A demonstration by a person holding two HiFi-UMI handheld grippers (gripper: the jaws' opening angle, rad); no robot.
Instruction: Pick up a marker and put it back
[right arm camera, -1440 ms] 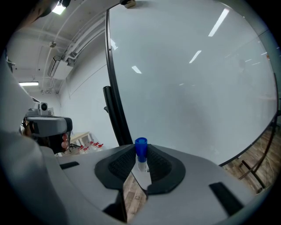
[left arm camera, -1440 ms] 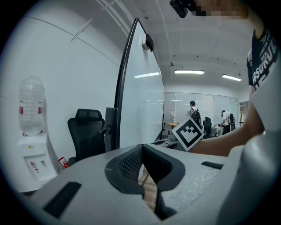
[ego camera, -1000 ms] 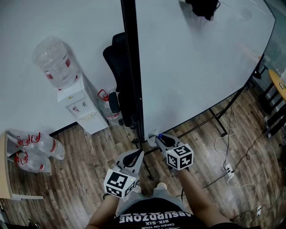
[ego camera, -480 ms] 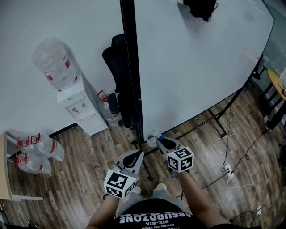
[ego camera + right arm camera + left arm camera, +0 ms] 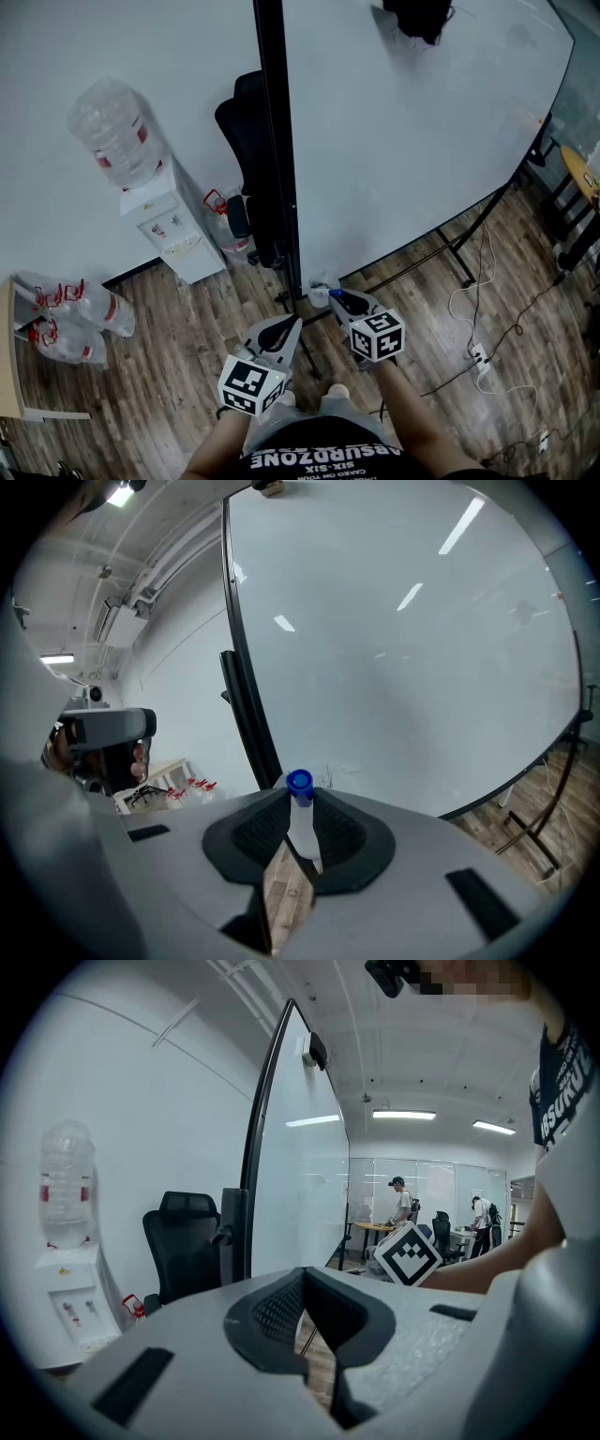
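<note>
A white marker with a blue cap [image 5: 299, 784] stands upright between the pads of my right gripper [image 5: 300, 803], which is shut on its body. In the head view that marker [image 5: 335, 294] shows at the tip of the right gripper [image 5: 341, 299], just in front of the lower left corner of the large whiteboard [image 5: 422, 141]. A small white holder [image 5: 322, 281] sits at that corner. My left gripper [image 5: 284, 330] hangs lower and to the left, over the wooden floor. Its fingertips meet with nothing between them [image 5: 306, 1269].
The board's black frame post [image 5: 277, 141] and stand legs [image 5: 459, 253] rise just ahead. A black office chair [image 5: 246, 122], a water dispenser [image 5: 169, 225] and spare bottles [image 5: 75, 319] stand on the left. Cables and a power strip [image 5: 480, 354] lie on the right.
The right gripper with the marker has slid slightly down the view, toward me. The left gripper has stayed where it was.
</note>
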